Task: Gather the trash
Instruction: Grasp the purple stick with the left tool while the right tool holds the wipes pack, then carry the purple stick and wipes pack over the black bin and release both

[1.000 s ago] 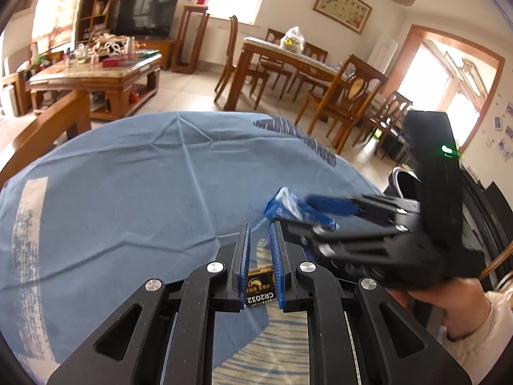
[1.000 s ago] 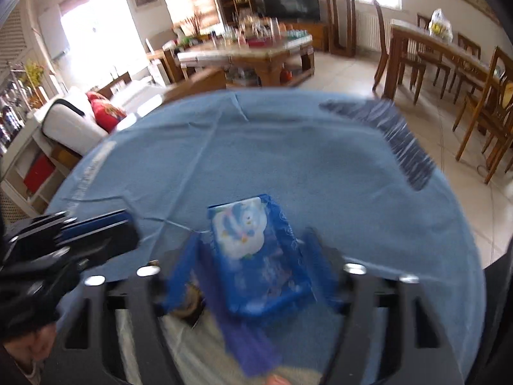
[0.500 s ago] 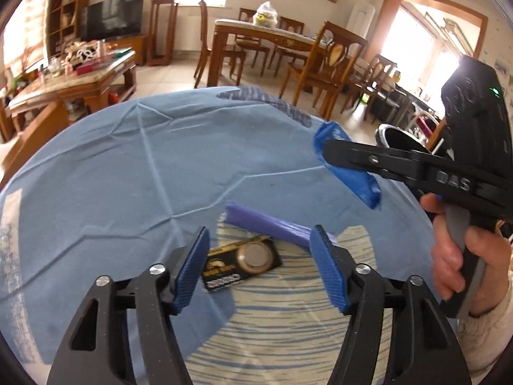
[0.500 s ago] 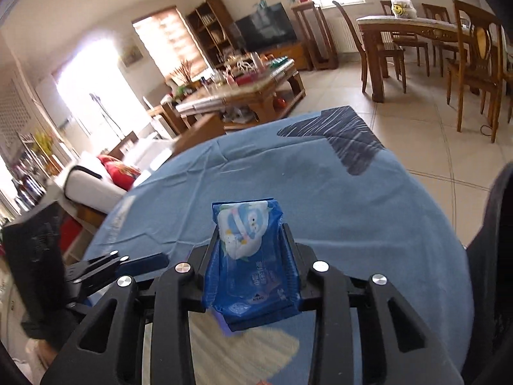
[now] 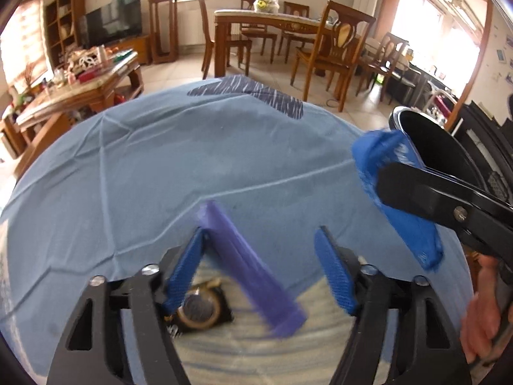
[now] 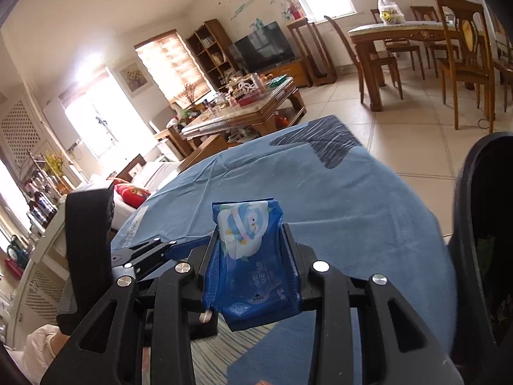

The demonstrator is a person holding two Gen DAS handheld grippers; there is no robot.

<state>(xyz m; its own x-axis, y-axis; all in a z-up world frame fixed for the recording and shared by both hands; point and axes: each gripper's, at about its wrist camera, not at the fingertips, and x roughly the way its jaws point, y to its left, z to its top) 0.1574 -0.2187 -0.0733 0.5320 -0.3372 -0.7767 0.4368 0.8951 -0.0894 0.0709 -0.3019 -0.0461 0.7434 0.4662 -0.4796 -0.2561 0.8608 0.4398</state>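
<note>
1. The blue wet-wipe packet (image 6: 253, 263) sat clamped between the pads of your right gripper (image 6: 251, 256), standing up out of the jaws with its printed face toward the camera.
2. In the left wrist view that same packet hung to the right of your left gripper (image 5: 261, 269), just in front of the black trash bin (image 5: 429, 141), whose rim showed behind the packet.
3. Your left gripper's jaws were closing, and its pads pressed on nothing.
4. A purple strip (image 5: 247, 269), blurred, lay slanting between those jaws, its upper end close beside the left pad (image 5: 184, 272); whether they touched could not be told.
5. A coin-cell battery card (image 5: 200, 312) lay just below the left pad, partly hidden by it.
6. Both pieces rested where the blue tablecloth (image 5: 160, 166) met a pale striped patch near the left gripper's base.
7. Your right hand (image 5: 481, 308) showed at the right edge, wrapped around the right gripper's handle.
</note>
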